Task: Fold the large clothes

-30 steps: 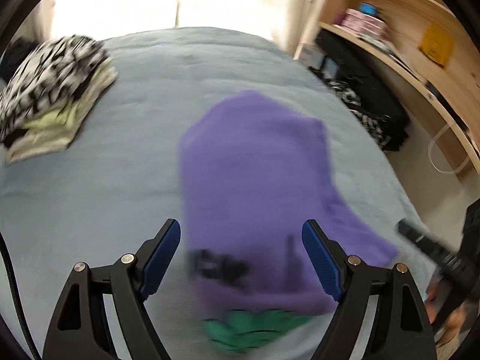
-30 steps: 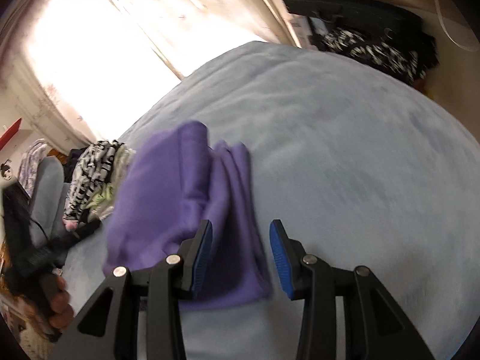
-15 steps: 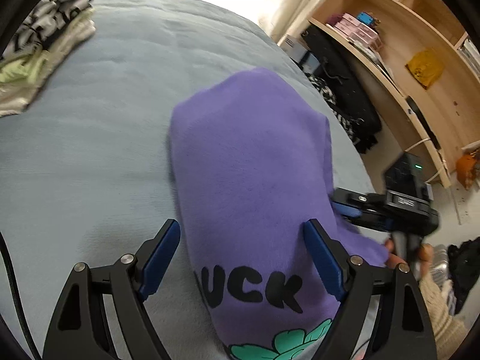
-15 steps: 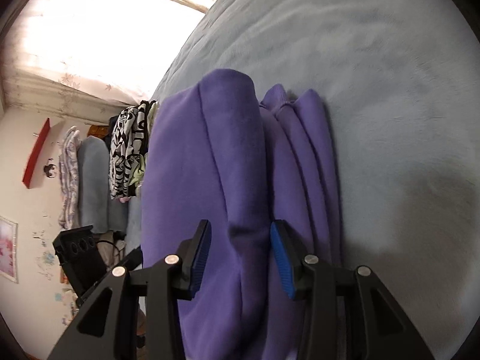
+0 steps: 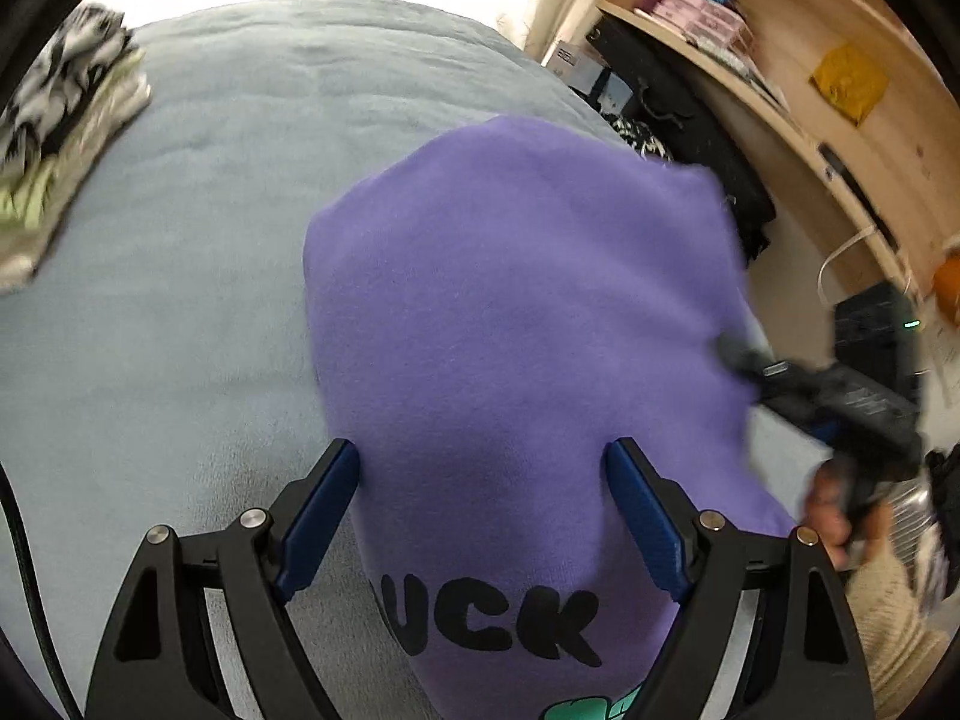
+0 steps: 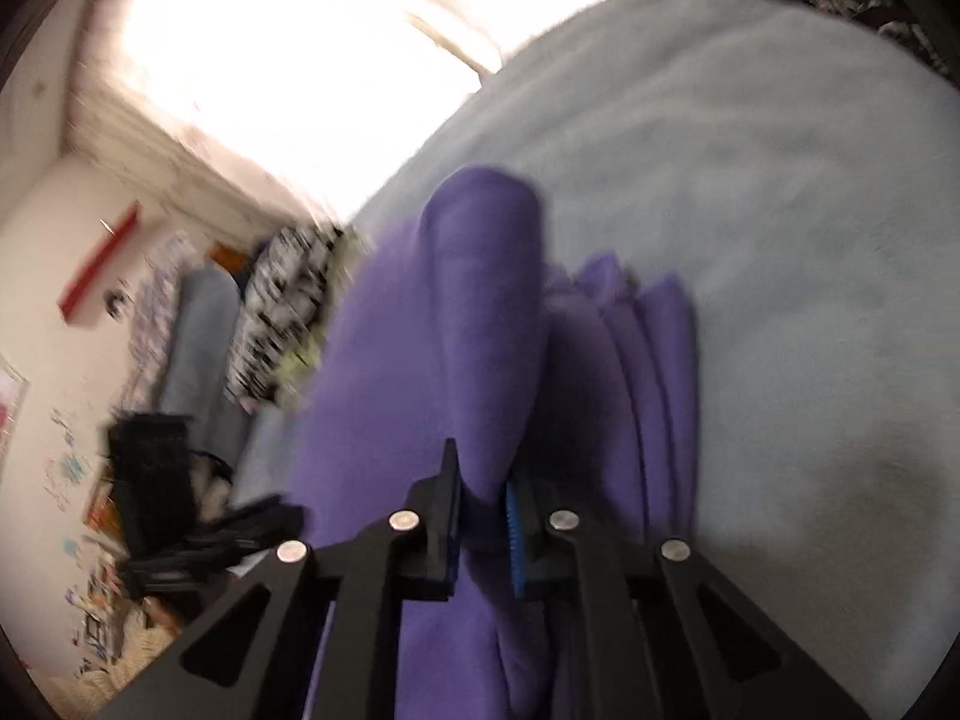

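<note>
A folded purple sweatshirt (image 5: 516, 324) with black letters and a green print lies on the grey-blue bed cover (image 5: 180, 240). My left gripper (image 5: 483, 516) is open, its blue pads straddling the near end of the sweatshirt. In the right wrist view my right gripper (image 6: 483, 531) is shut on a raised fold of the purple sweatshirt (image 6: 456, 324), with several folded layers lying to its right. The right gripper also shows in the left wrist view (image 5: 822, 396) at the sweatshirt's right edge.
A stack of folded clothes with a black-and-white top (image 5: 60, 96) sits at the bed's far left. Wooden shelves (image 5: 780, 54) and dark bags (image 5: 690, 138) stand to the right of the bed. A bright window (image 6: 270, 42) is behind.
My right gripper has closed on a fold of the purple sweatshirt. The left gripper stays open and has shifted slightly over the sweatshirt's near end.
</note>
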Available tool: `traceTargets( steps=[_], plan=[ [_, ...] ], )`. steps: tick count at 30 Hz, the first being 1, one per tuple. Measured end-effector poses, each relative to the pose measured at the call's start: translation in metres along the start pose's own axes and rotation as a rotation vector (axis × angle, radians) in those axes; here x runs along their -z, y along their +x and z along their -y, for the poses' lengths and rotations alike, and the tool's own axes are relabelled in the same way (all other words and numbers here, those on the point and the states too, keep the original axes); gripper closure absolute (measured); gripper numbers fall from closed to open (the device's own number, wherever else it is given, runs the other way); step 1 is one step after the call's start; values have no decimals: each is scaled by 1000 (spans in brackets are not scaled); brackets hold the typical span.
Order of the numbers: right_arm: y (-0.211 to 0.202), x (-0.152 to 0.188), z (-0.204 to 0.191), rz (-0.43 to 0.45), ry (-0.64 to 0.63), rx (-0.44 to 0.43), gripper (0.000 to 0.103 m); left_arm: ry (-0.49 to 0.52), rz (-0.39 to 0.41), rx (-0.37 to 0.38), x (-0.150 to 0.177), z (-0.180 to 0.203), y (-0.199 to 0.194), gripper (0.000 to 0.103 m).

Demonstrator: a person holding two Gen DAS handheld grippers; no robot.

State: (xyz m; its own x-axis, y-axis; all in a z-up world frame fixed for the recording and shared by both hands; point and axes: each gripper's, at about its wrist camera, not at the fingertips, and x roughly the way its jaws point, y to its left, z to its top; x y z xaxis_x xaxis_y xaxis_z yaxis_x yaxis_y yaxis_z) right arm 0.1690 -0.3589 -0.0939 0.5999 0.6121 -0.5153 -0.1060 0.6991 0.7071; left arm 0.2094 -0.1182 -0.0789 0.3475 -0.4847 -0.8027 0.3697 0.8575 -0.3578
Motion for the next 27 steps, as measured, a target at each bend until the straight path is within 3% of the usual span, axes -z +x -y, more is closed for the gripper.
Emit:
traceTargets(
  steps=[2, 6, 11, 14, 16, 22, 27],
  plan=[
    [-25, 1, -2, 54, 5, -26, 93, 62, 12, -50, 1, 22, -2, 20],
    [-42, 6, -8, 83, -42, 93, 93, 178, 45, -230, 2, 66, 5, 19],
    [-12, 2, 14, 19, -14, 203, 93, 153, 63, -365, -7, 72, 30, 8],
    [25, 2, 31, -41, 6, 259, 92, 142, 53, -381, -7, 66, 40, 4],
    [35, 1, 39, -42, 49, 250, 92, 134, 50, -379, -11, 65, 44, 2],
    [26, -1, 42, -52, 79, 221, 87, 137, 65, -345, -8, 57, 40, 1],
    [-4, 0, 21, -53, 74, 275, 83, 175, 93, -413, -3, 64, 12, 1]
  ],
)
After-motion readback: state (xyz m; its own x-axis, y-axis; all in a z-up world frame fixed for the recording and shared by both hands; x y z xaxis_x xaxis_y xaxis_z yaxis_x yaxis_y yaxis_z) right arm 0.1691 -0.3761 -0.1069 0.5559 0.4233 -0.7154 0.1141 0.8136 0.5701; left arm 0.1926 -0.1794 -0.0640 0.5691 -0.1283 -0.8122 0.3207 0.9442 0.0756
